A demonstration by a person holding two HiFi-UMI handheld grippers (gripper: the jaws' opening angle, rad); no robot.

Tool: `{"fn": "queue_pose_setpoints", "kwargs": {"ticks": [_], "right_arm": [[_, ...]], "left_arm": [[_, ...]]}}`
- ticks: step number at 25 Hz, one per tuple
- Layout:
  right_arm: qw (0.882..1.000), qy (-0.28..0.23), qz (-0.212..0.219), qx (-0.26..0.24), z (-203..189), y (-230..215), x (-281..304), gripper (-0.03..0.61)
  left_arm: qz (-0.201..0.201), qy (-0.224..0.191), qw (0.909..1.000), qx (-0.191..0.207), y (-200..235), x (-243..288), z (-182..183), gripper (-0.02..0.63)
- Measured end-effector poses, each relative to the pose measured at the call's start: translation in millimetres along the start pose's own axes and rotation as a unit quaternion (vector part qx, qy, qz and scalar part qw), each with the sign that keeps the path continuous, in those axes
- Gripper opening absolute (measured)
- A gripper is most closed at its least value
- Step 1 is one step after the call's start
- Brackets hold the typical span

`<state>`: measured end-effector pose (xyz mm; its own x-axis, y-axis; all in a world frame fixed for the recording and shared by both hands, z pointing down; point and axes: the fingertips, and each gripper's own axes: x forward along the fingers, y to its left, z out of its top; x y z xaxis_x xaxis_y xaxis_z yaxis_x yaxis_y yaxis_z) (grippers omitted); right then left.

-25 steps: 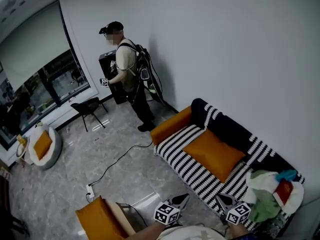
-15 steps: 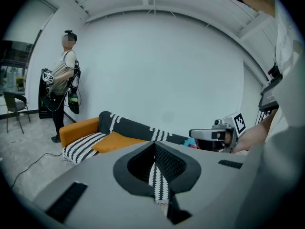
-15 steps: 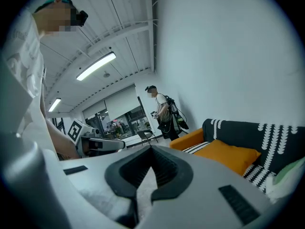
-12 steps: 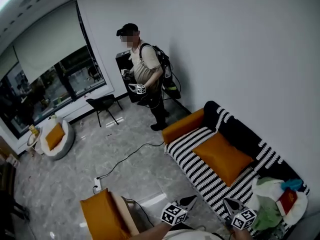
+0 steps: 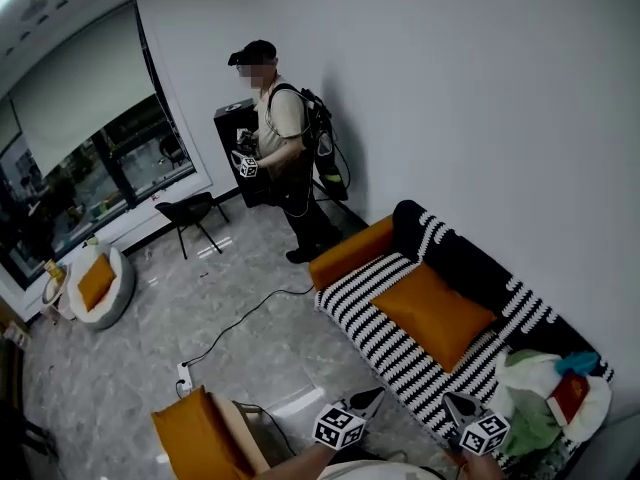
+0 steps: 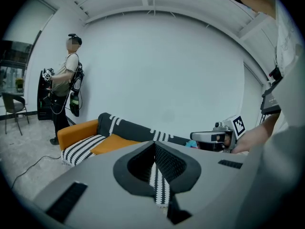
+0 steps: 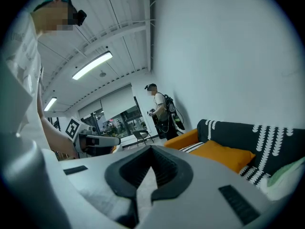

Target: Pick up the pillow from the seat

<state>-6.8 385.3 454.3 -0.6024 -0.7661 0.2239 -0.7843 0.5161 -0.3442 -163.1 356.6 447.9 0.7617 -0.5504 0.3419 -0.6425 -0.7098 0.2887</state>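
Observation:
An orange pillow point(image 5: 432, 313) lies flat on the seat of a black-and-white striped sofa point(image 5: 372, 330) against the wall. It also shows as the orange pillow point(image 6: 112, 143) in the left gripper view and as the orange pillow point(image 7: 224, 155) in the right gripper view. My left gripper point(image 5: 368, 400) and right gripper point(image 5: 452, 404) hang low at the frame's bottom edge, short of the sofa's front. Both point toward the sofa, well apart from the pillow. The left gripper point(image 6: 154, 144) is shut and holds nothing, and so is the right gripper point(image 7: 151, 150).
Another person point(image 5: 285, 158) with a backpack stands by a black cabinet point(image 5: 228, 133) past the sofa's orange armrest point(image 5: 350, 251). Clothes point(image 5: 548, 393) are piled on the sofa's right end. A cable point(image 5: 240, 318), a black chair point(image 5: 187, 213) and an orange seat point(image 5: 205, 438) are on the floor.
The head view has swayed, so the sofa sits slightly differently in frame. The other person has turned by the cabinet. Both grippers stay low and shut.

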Motion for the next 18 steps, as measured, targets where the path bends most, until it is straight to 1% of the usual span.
{"fn": "queue_pose_setpoints", "kwargs": {"ticks": [3, 8, 12, 18], "right_arm": [[1.0, -0.003, -0.015, 0.001, 6.7, -9.5, 14.4, 0.014], [0.998, -0.003, -0.06, 0.009, 13.8, -17.0, 36.9, 0.014], [0.997, -0.024, -0.078, 0.011, 27.8, -30.5, 70.1, 0.014], [0.99, -0.033, -0.135, 0.017, 45.5, -49.5, 105.6, 0.014]], "left_arm": [[-0.015, 0.002, 0.9999, 0.002, 17.5, 14.0, 10.4, 0.009], [-0.048, 0.009, 0.9988, 0.01, 49.4, 26.1, 24.6, 0.009], [-0.061, 0.006, 0.9979, 0.021, 93.3, 39.7, 45.0, 0.009], [-0.08, 0.011, 0.9964, 0.026, 156.1, 56.5, 68.4, 0.009]]}}
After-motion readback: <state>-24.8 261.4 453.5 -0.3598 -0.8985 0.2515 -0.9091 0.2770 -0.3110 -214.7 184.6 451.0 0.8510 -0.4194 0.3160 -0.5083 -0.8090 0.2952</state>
